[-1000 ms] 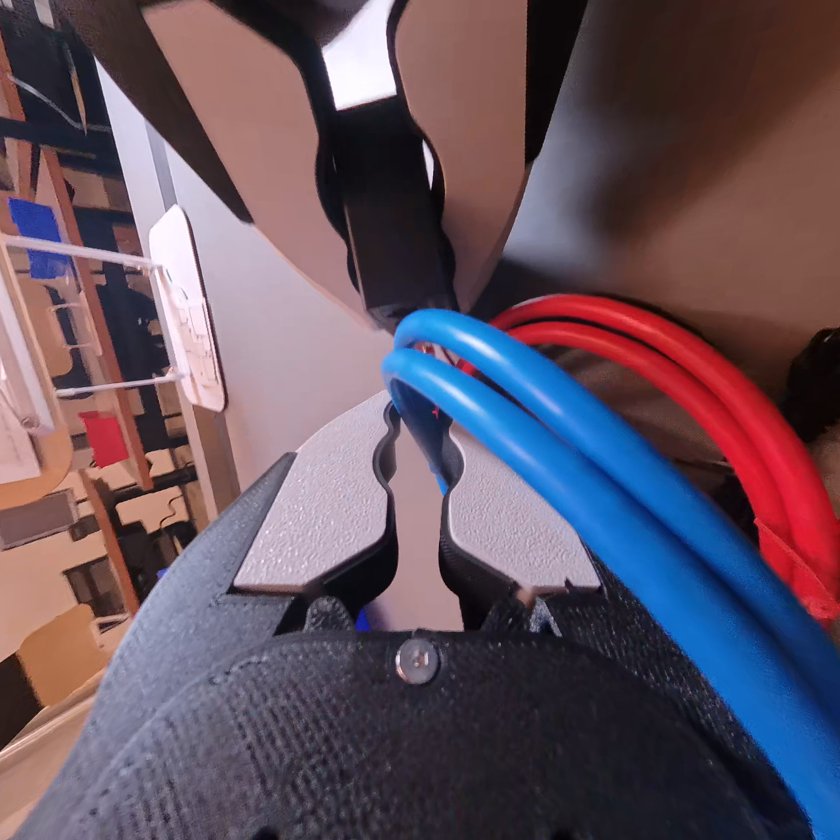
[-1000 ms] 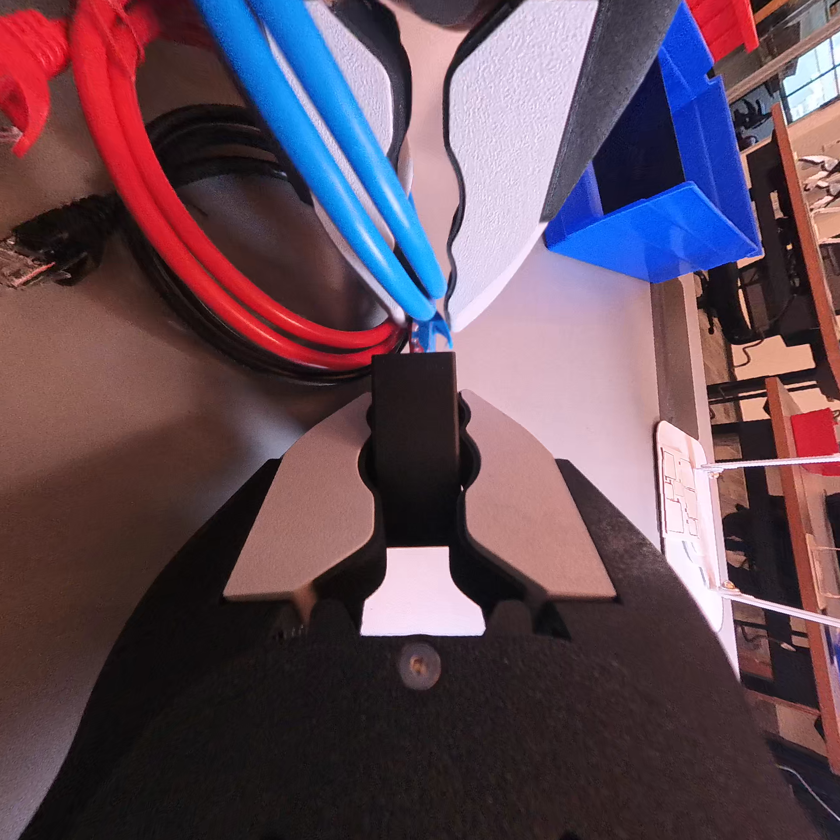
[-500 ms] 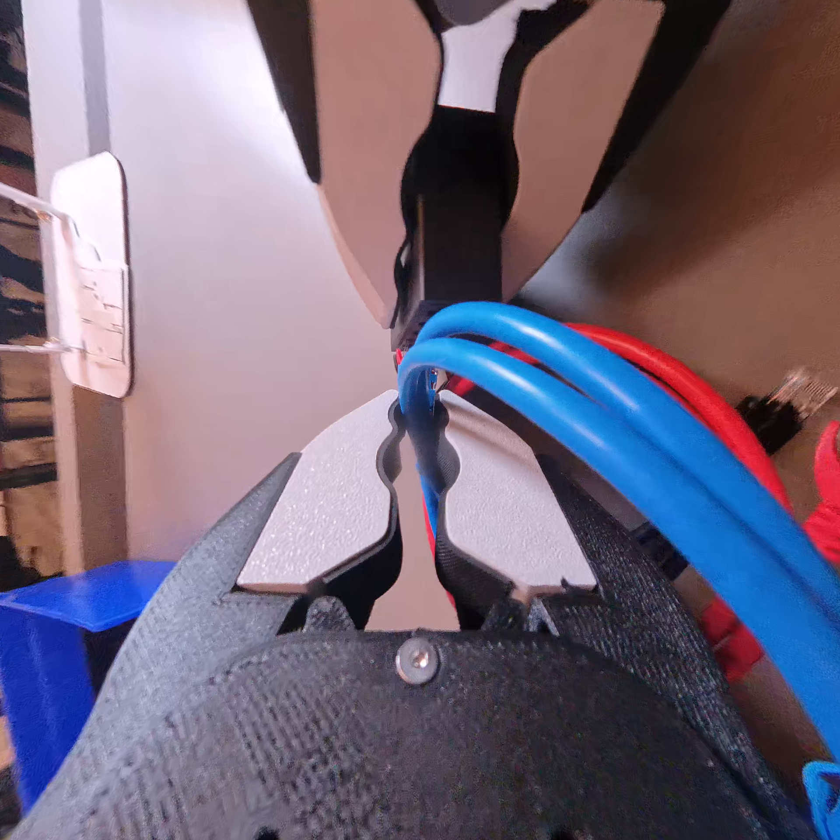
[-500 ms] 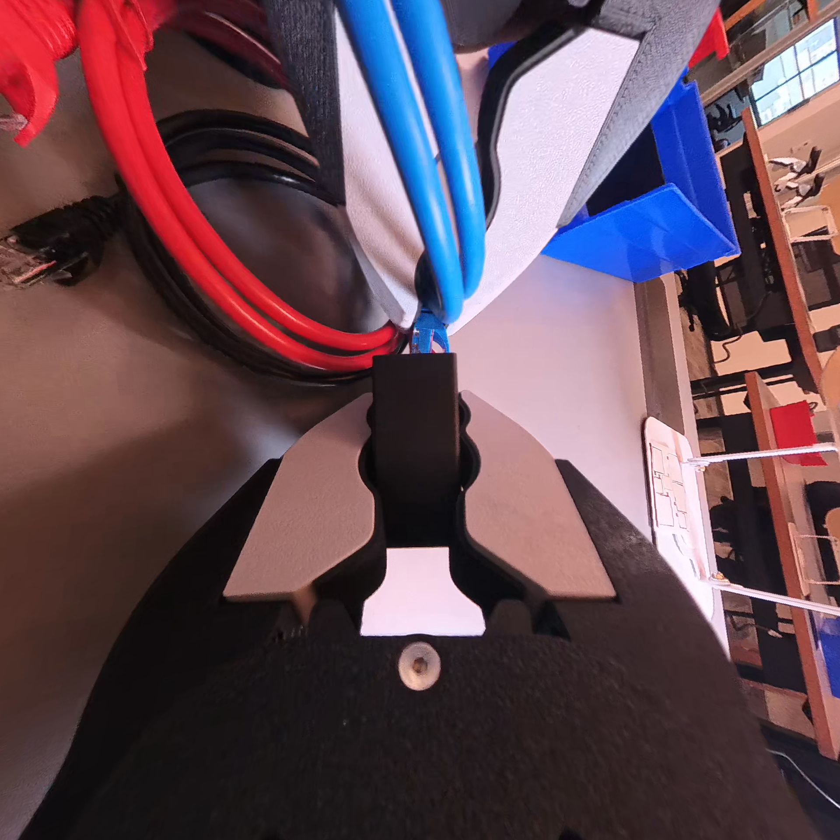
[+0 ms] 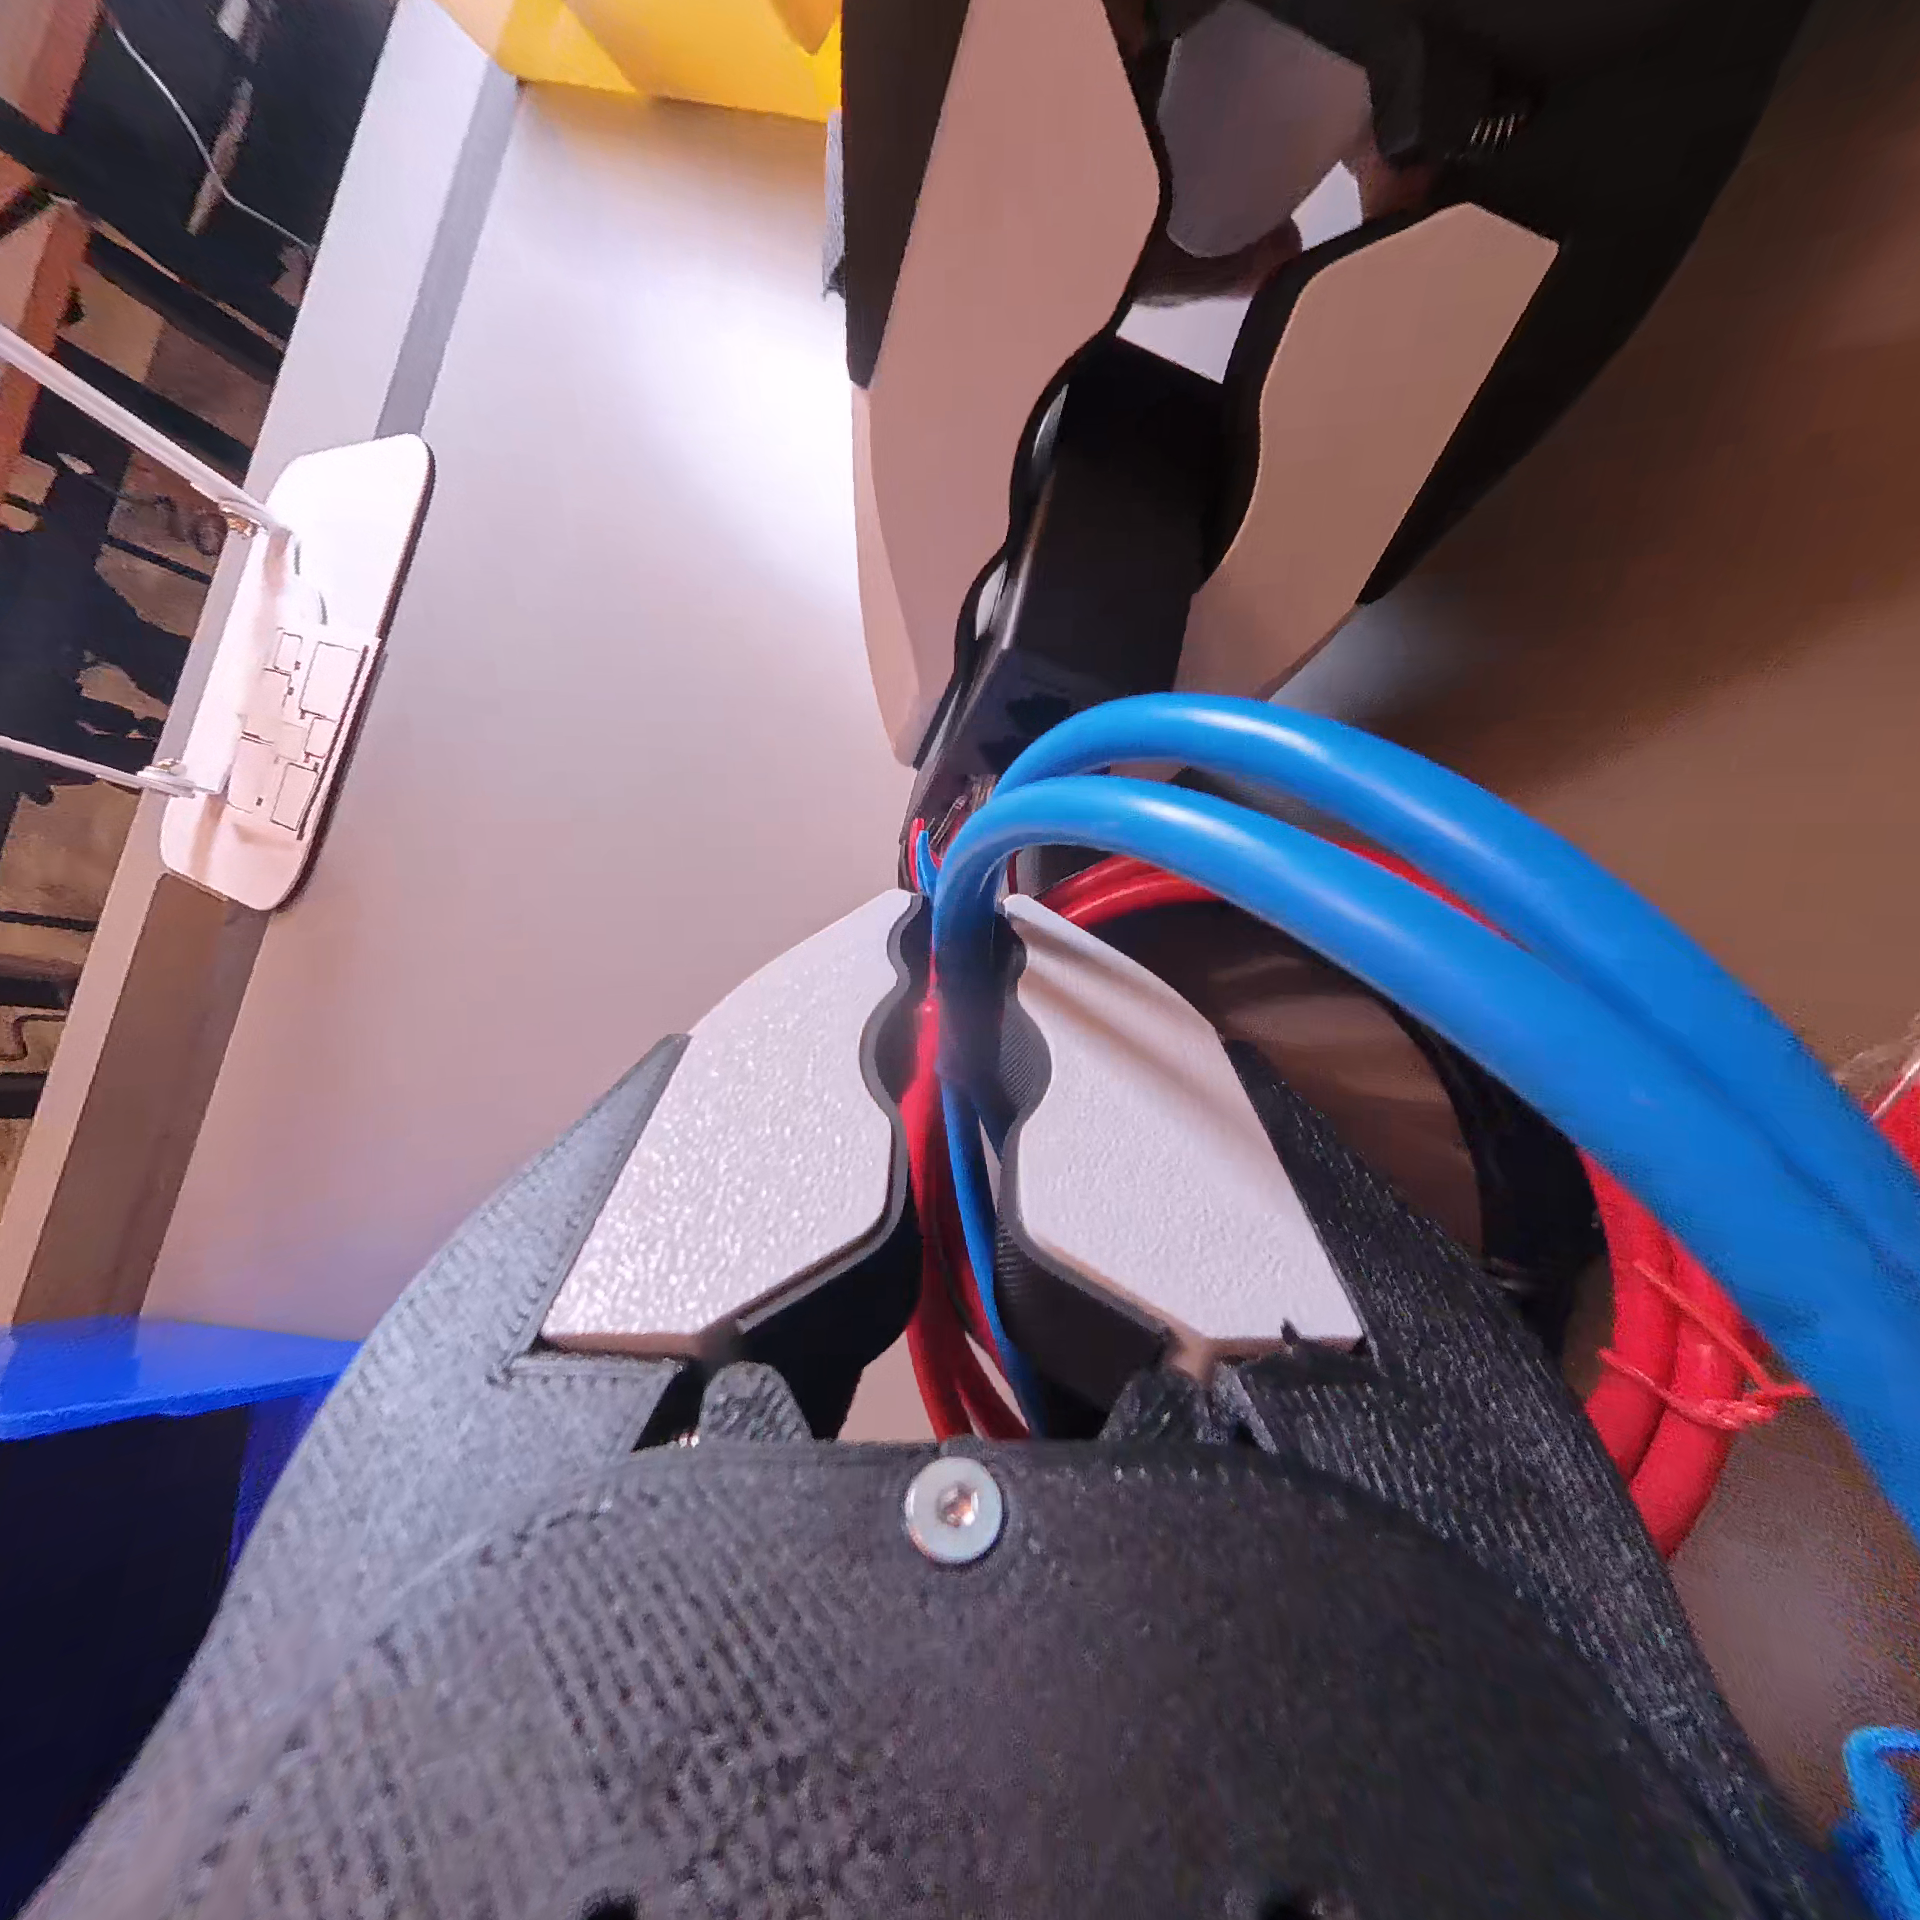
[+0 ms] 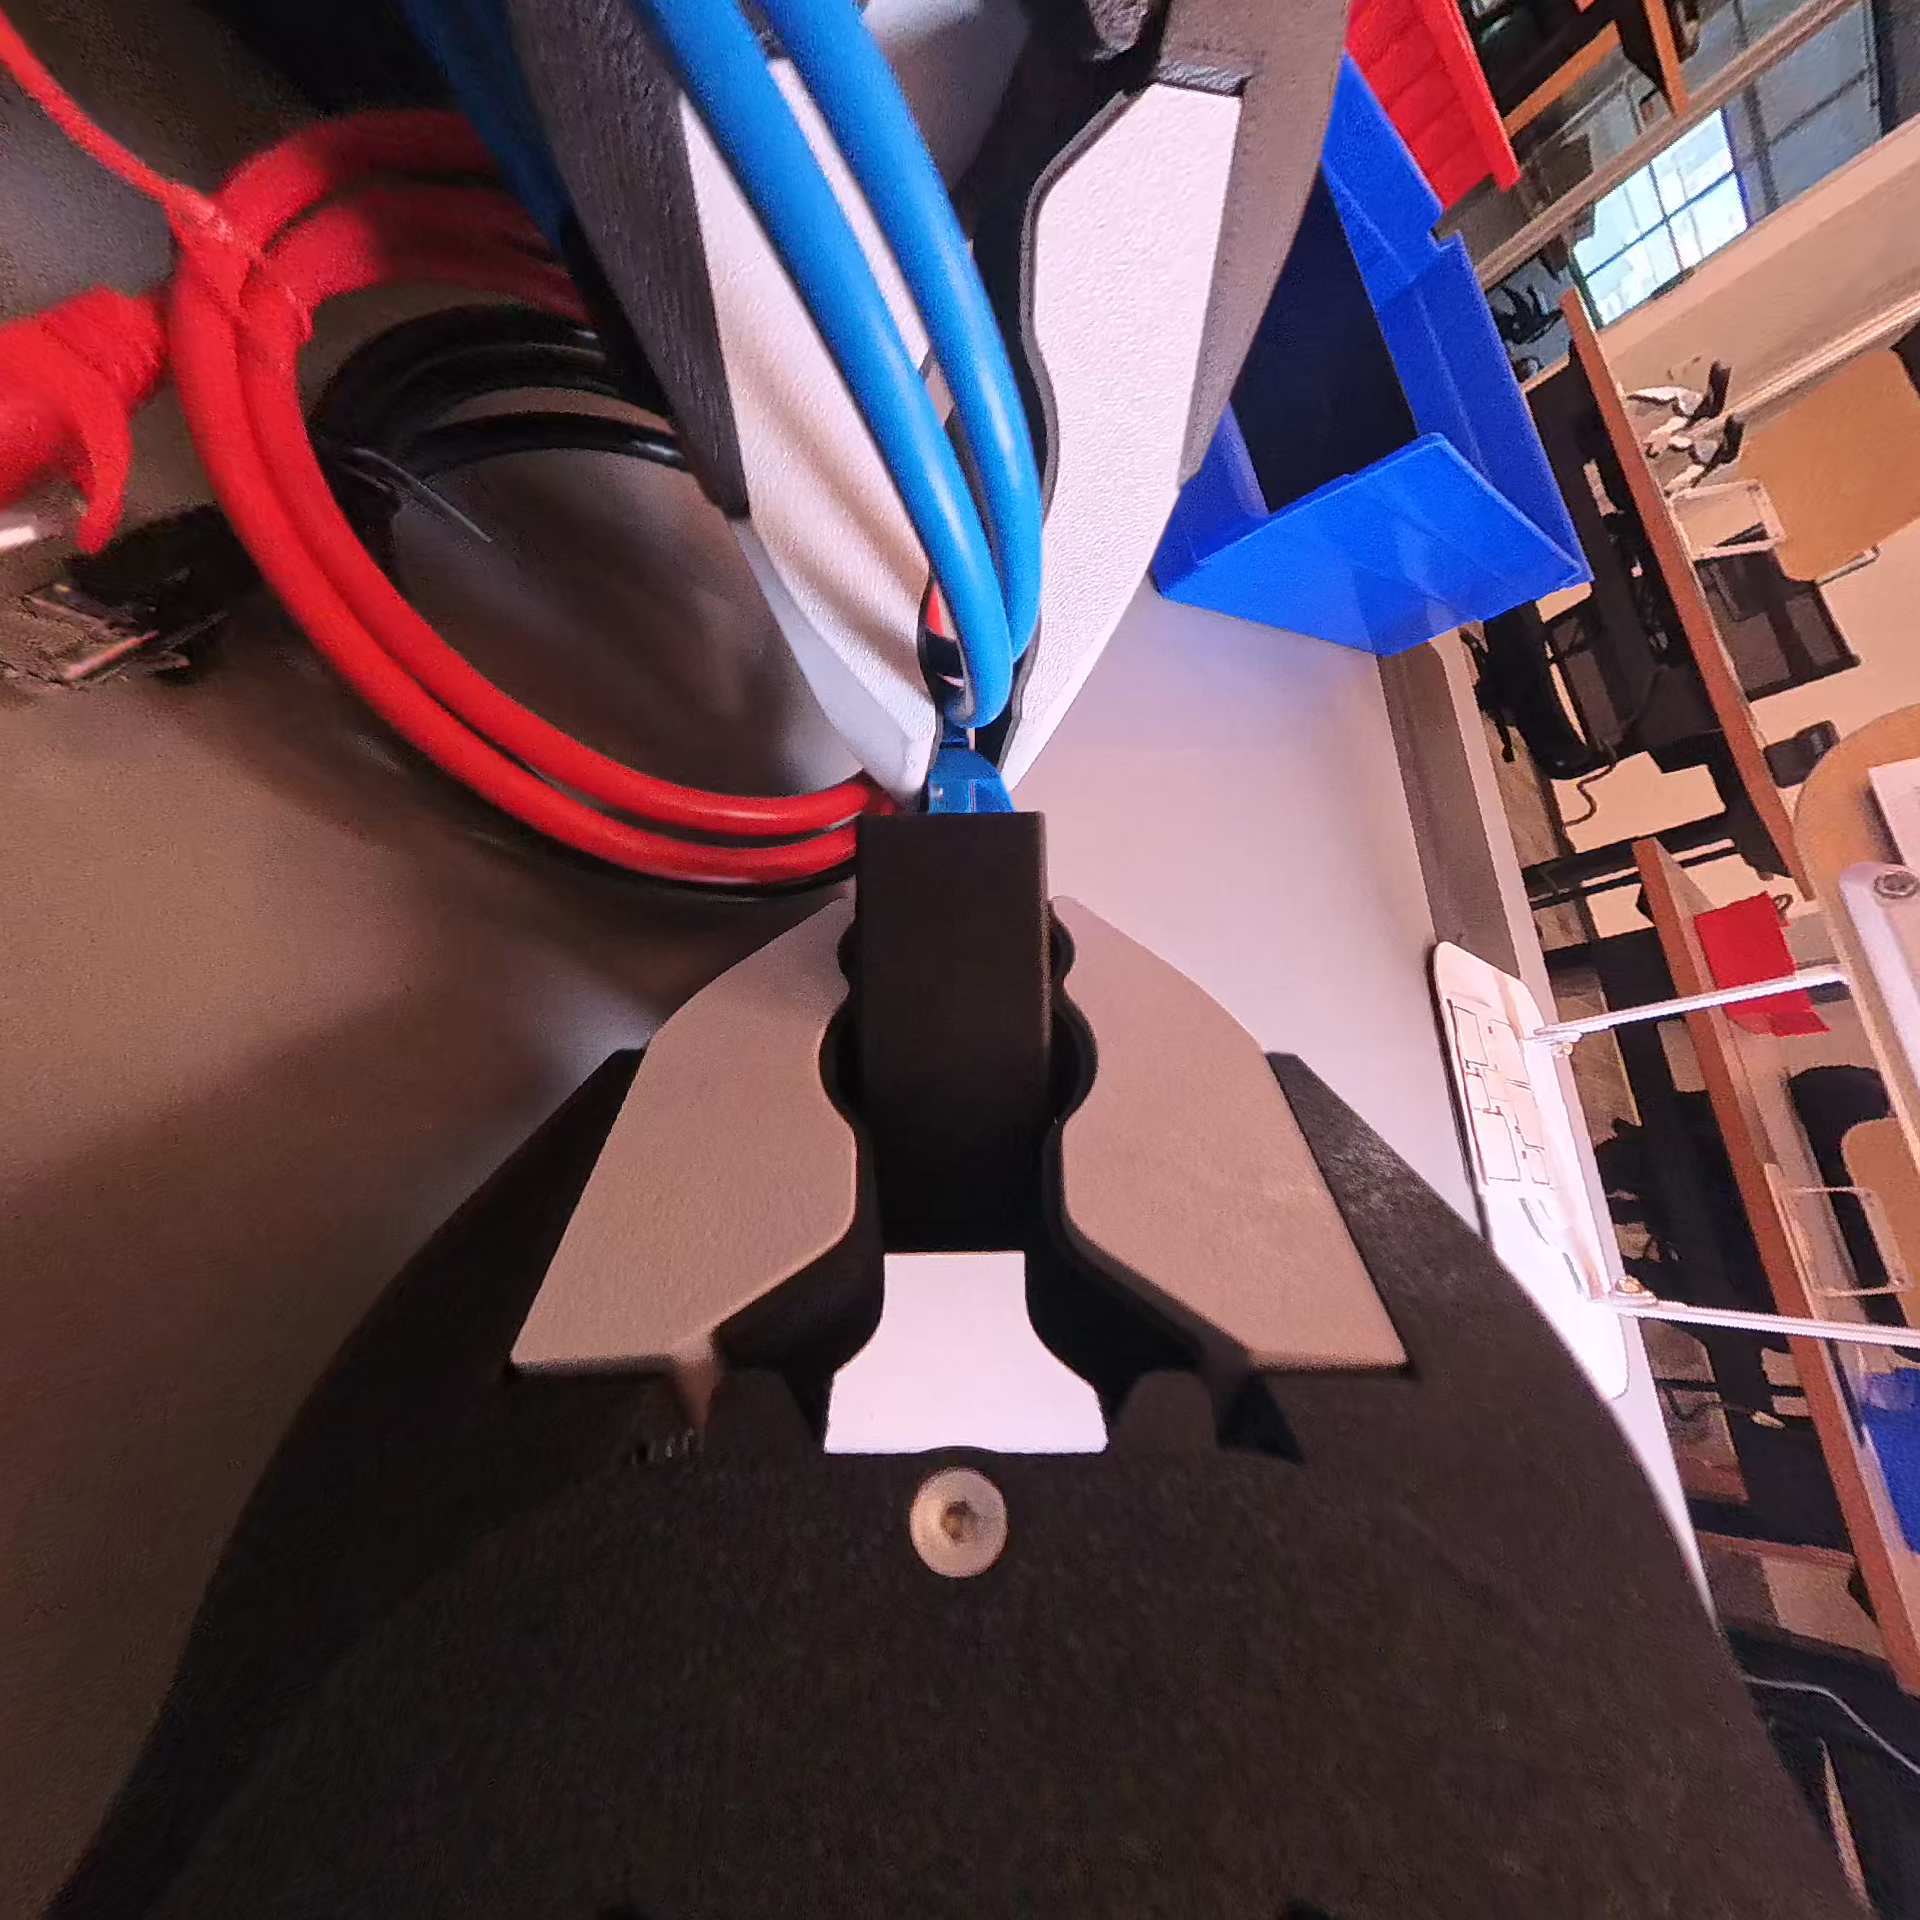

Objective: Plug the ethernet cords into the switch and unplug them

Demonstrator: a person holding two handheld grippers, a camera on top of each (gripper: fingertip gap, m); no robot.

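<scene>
Right wrist view: right gripper [image 6: 951, 935] clamps the black switch [image 6: 951, 1018] end-on, facing the blue cord [image 6: 971, 774] plug clamped in the left gripper [image 6: 966, 727].

1. A pale grey table [image 6: 1226, 810] is seen, with a darker edge strip along its far side.
2. A blue bin [image 6: 1382, 540] stands on the table, close to that edge.
3. A white plate with printed squares [image 5: 296, 665], fixed to thin metal rods, lies flat at the table edge.
4. A coil of red cable [image 6: 416, 665] and a coil of black cable [image 6: 499, 416] lie together on the shaded part.
5. A yellow object [image 5: 665, 52] is seen at the far end; its kind cannot be told.
</scene>
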